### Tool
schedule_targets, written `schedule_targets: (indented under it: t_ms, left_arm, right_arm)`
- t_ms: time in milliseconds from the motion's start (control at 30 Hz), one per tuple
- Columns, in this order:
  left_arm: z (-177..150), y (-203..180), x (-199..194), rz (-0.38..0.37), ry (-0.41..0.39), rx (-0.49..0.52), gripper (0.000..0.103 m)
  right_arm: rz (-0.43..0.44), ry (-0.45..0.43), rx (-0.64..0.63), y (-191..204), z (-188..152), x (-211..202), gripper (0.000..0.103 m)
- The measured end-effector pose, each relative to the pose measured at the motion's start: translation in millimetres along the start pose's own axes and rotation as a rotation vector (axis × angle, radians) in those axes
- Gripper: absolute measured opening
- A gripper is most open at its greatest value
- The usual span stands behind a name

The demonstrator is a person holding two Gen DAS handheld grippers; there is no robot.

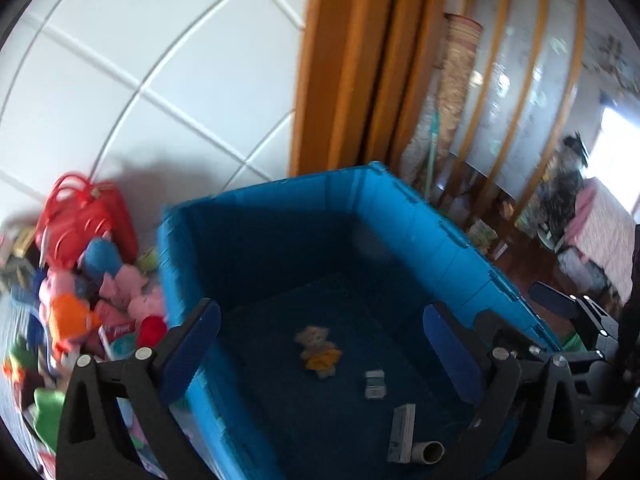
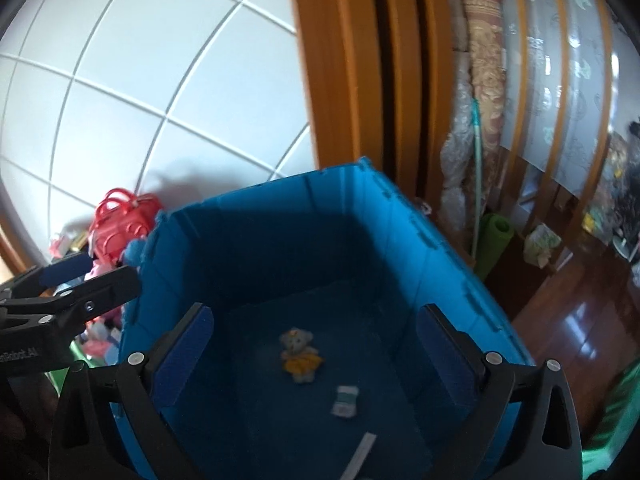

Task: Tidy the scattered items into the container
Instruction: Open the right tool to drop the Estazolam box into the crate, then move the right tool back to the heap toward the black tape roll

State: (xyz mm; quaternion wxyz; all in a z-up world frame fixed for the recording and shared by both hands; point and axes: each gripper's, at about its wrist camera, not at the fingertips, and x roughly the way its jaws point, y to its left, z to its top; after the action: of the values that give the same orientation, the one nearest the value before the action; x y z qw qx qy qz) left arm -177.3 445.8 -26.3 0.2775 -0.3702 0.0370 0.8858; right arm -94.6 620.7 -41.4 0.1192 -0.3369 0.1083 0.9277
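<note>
A blue plastic crate (image 1: 440, 248) (image 2: 432, 248) stands on the floor, seen from above in both wrist views. Inside lie a small teddy bear in a yellow skirt (image 1: 320, 352) (image 2: 300, 354), a small white-green packet (image 1: 375, 385) (image 2: 345, 401), a long white box (image 1: 402, 432) (image 2: 360, 456) and a cardboard tube (image 1: 430, 452). My left gripper (image 1: 324, 348) is open and empty above the crate. My right gripper (image 2: 312, 352) is open and empty above it too. A pile of plush toys (image 1: 100, 300) lies left of the crate.
A red handbag (image 1: 84, 220) (image 2: 124, 216) leans by the tiled wall behind the toy pile. An orange wooden door frame (image 1: 344, 64), a rolled rug (image 2: 484, 60) and a green mat roll (image 2: 494, 244) stand behind the crate. Dark wooden floor (image 2: 580, 320) lies to the right.
</note>
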Motion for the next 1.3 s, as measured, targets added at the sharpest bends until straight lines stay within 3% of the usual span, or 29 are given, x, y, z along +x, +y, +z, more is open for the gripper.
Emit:
schedule_targets:
  t_ms: [100, 400, 600, 767, 1000, 1300]
  left_arm:
    - [-14, 30, -13, 0.014, -0.006, -0.061, 0.103]
    - [-68, 118, -71, 0.149, -0.066, -0.14, 0.103]
    - [-113, 171, -112, 0.238, -0.074, -0.156, 0.103]
    - [-161, 237, -136, 0.289, -0.031, -0.211, 0.103]
    - [-253, 344, -160, 0.405, 0.104, -0.347, 0.103]
    - [-379, 434, -178, 0.492, 0.274, -0.454, 0.103]
  right_arm:
    - [0.023, 0.012, -0.011, 14, -2, 2, 0.103]
    - [0.1, 0.001, -0.106, 85, -4, -6, 0.103]
    - [0.15, -0.028, -0.195, 153, -18, -23, 0.103]
    - [0.237, -0.011, -0.279, 221, -42, -32, 0.103]
    - [0.346, 0.048, -0.394, 321, -100, -34, 0.103]
    - [0.431, 0.191, -0.542, 411, -231, -1, 0.103]
